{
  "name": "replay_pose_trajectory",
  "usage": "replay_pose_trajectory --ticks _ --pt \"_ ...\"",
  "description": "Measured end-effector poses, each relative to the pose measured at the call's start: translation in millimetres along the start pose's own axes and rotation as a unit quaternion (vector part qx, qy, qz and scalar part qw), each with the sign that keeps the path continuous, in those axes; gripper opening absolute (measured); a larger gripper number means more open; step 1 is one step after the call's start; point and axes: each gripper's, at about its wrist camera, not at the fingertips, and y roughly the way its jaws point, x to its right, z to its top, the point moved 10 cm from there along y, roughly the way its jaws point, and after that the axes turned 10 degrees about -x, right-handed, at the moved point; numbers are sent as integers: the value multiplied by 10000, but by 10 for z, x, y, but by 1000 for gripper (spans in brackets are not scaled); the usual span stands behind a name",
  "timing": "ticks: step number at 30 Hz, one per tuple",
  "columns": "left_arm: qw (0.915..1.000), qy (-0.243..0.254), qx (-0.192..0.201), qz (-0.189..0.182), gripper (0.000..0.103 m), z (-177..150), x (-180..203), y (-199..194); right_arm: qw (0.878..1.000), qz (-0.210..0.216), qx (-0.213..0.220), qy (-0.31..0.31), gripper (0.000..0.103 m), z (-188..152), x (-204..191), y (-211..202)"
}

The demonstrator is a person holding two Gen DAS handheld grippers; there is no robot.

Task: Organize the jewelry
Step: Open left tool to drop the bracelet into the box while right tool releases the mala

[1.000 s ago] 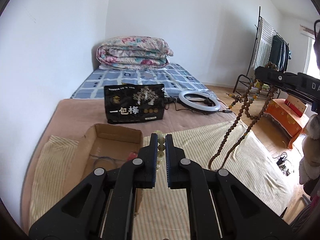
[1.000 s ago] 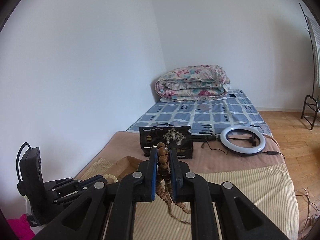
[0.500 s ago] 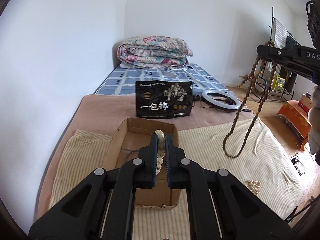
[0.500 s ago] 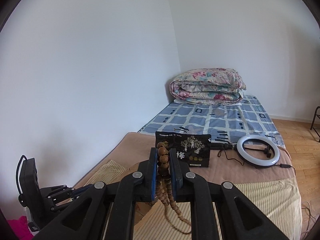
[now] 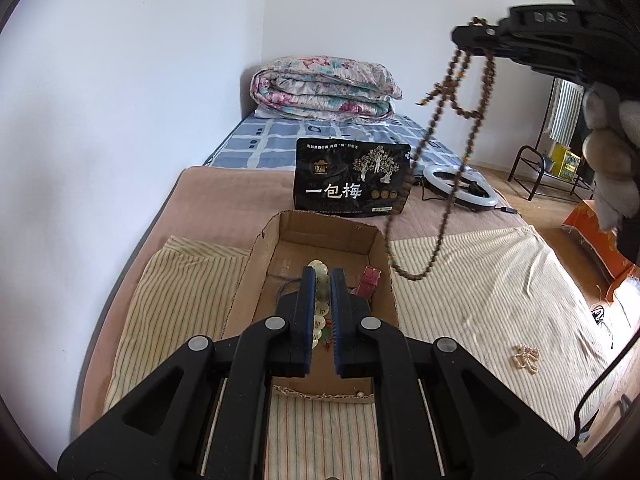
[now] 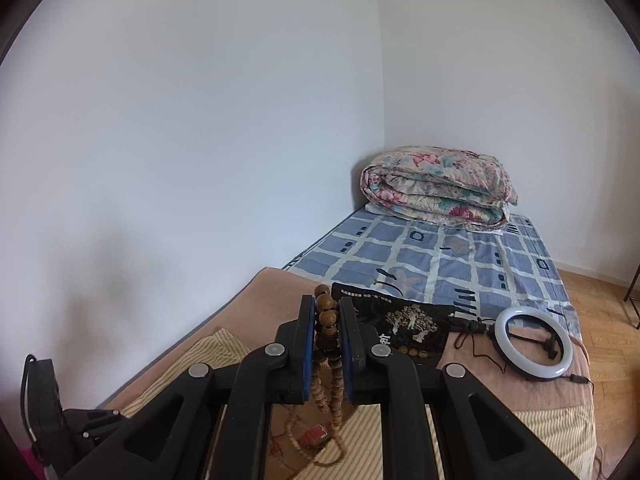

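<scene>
My left gripper (image 5: 320, 280) is shut on a bracelet of pale beads (image 5: 319, 270), held over the open cardboard box (image 5: 332, 236) on the bed. A pink strap (image 5: 370, 280) and a thin dark cord lie inside the box. High at the upper right, my right gripper (image 5: 470, 38) is shut on a long brown bead necklace (image 5: 448, 184); its loop hangs down beside the box's right wall. In the right wrist view the right gripper (image 6: 326, 308) clamps the brown beads (image 6: 326, 320), and the strand dangles below over the box (image 6: 304, 412).
A black snack bag (image 5: 352, 184) stands behind the box, with a ring light (image 5: 460, 190) to its right. A folded floral quilt (image 5: 324, 88) lies by the far wall. A small pale bead piece (image 5: 526, 356) rests on the striped cloth (image 5: 480, 280). A wall runs along the left.
My left gripper has come forward over the box with the pale bracelet. The right gripper has swung left with the brown necklace, whose loop now hangs next to the box.
</scene>
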Motion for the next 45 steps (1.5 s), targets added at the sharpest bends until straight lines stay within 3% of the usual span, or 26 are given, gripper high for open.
replay_pose_trajectory --ticks 10,21,45 --pt "9999 4 -133 32 5 -54 -24 136 9995 123 -294 -80 9 35 -159 585" --pt "9999 23 -97 117 5 4 -35 196 9965 341 -763 -1 9 -188 -192 1116" --pt "9988 -127 -429 220 5 -3 -128 520 9878 666 -1392 187 10 -707 -62 1683"
